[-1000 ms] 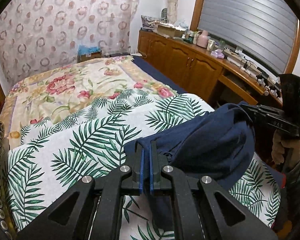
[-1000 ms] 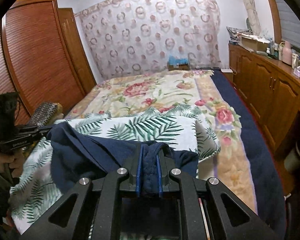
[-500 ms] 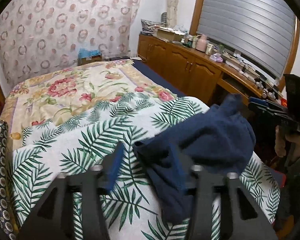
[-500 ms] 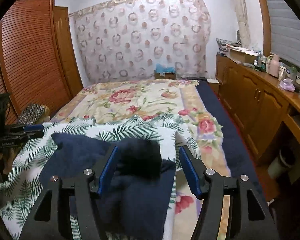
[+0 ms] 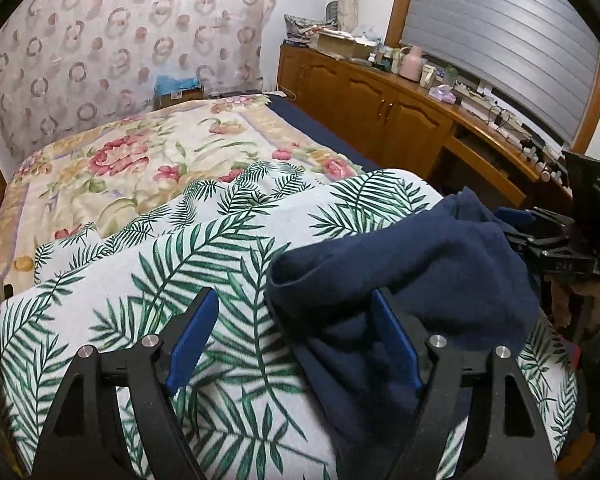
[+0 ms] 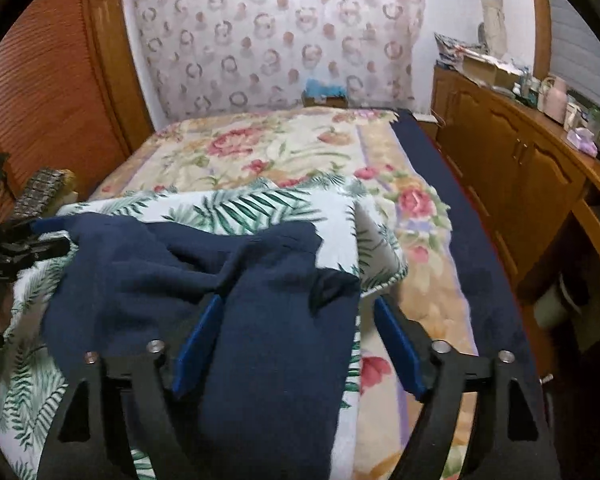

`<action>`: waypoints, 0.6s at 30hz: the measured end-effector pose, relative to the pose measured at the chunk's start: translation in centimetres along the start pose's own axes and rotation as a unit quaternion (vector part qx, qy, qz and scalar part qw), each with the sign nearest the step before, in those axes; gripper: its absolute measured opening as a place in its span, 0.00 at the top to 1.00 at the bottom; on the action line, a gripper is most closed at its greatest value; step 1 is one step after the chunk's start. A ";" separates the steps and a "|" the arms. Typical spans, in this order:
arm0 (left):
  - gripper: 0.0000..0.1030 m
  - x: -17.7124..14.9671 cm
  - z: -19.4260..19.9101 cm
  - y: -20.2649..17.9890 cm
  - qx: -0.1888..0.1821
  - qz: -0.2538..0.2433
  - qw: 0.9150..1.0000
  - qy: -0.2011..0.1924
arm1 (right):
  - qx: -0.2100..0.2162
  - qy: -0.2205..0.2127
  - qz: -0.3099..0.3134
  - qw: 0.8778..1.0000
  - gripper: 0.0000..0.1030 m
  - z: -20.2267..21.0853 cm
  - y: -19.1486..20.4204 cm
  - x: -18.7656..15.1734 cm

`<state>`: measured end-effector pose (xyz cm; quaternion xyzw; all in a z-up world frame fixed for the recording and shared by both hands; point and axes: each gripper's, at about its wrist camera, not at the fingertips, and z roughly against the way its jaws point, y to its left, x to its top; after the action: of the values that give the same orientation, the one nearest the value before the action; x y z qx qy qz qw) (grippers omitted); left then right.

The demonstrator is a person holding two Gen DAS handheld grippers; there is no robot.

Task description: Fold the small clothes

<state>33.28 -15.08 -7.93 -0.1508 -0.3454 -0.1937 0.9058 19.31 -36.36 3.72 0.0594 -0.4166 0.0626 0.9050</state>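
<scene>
A dark navy garment (image 5: 420, 264) lies bunched on the leaf-print blanket (image 5: 204, 256). My left gripper (image 5: 294, 304) is just above the cloth's left edge. Its jaws are opening, and the edge lies loose by the right pad (image 5: 396, 344). In the right wrist view the same garment (image 6: 180, 264) spreads under my right gripper (image 6: 298, 304). That gripper's jaws are also opening, and a fold of cloth lies loose between them without being pinched. Each gripper shows in the other's view: the right one (image 5: 516, 220) at the garment's far side, the left one (image 6: 40, 240) at the left edge.
The leaf-print blanket covers the near part of a bed with a floral bedspread (image 6: 284, 148). Wooden cabinets (image 5: 384, 112) with clutter on top run along the right. A slatted wooden wardrobe (image 6: 48, 80) stands left, with a patterned pillow (image 6: 40, 196) beside it.
Both grippers were shut on the garment's edges a second ago. They have opened wide and let go, and the cloth has dropped onto the blanket.
</scene>
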 end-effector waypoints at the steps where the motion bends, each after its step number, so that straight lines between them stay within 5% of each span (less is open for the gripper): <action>1: 0.23 0.1 -0.4 0.0 0.000 -0.001 1.000 0.003 | 0.002 0.004 -0.005 1.000 0.18 0.0 -0.1 0.0; 9: 0.23 -0.1 -3.7 1.0 -0.011 0.009 0.999 0.050 | 0.058 0.029 -0.038 0.997 0.18 -0.4 -0.8 0.3; 18: 0.23 -0.2 -3.9 0.6 -0.014 -0.004 0.999 0.044 | 0.077 0.023 -0.038 0.996 0.27 -0.6 -1.5 0.3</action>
<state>35.66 -16.07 -10.99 -0.1536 -0.3029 -0.2087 0.9171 20.21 -37.69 3.46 0.1436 -0.3867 0.0612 0.9089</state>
